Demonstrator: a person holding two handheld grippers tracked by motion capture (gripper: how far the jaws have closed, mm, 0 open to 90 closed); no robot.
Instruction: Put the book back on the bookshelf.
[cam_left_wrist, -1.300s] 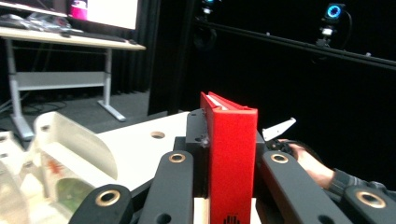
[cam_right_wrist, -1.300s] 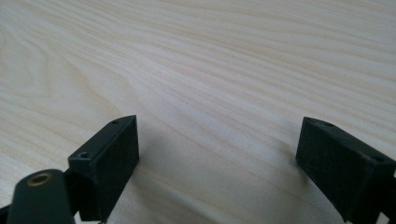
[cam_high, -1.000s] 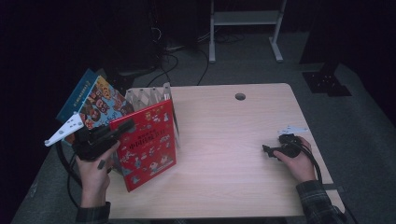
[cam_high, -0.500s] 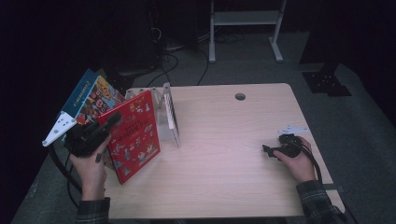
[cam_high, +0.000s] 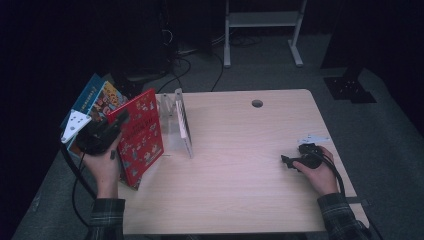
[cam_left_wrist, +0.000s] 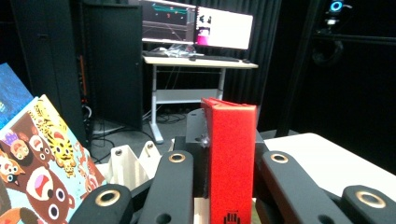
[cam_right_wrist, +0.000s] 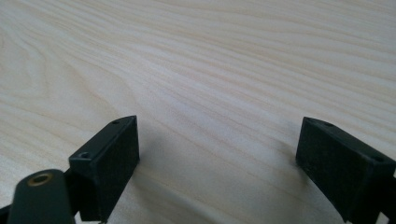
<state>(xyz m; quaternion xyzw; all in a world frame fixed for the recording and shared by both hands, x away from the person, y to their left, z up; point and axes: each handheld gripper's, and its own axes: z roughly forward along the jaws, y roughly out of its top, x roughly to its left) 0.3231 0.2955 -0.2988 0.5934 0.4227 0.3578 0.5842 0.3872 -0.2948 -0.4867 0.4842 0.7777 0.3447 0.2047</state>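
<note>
Jaws of the left gripper (cam_left_wrist: 231, 186) are clamped on the spine of a red picture book (cam_high: 141, 135), which stands upright between them in the left gripper view. In the high view this gripper (cam_high: 102, 134) is held above the desk's (cam_high: 250, 190) left edge, and the red picture book's lower corner seems to rest at that edge, though contact cannot be told for sure. Just behind and to the left of it lean two more picture books, one with cartoon animals on its cover (cam_left_wrist: 42, 168) and a blue one (cam_high: 85, 97) farther out. Right beside the red picture book stands a pale book rack (cam_high: 181, 120) with upright dividers, on the desk's left part. Well apart, near the right edge, the right gripper (cam_high: 295, 161) lies low on the desk in the person's hand; its jaws stand wide apart over bare wood with nothing between them.
</note>
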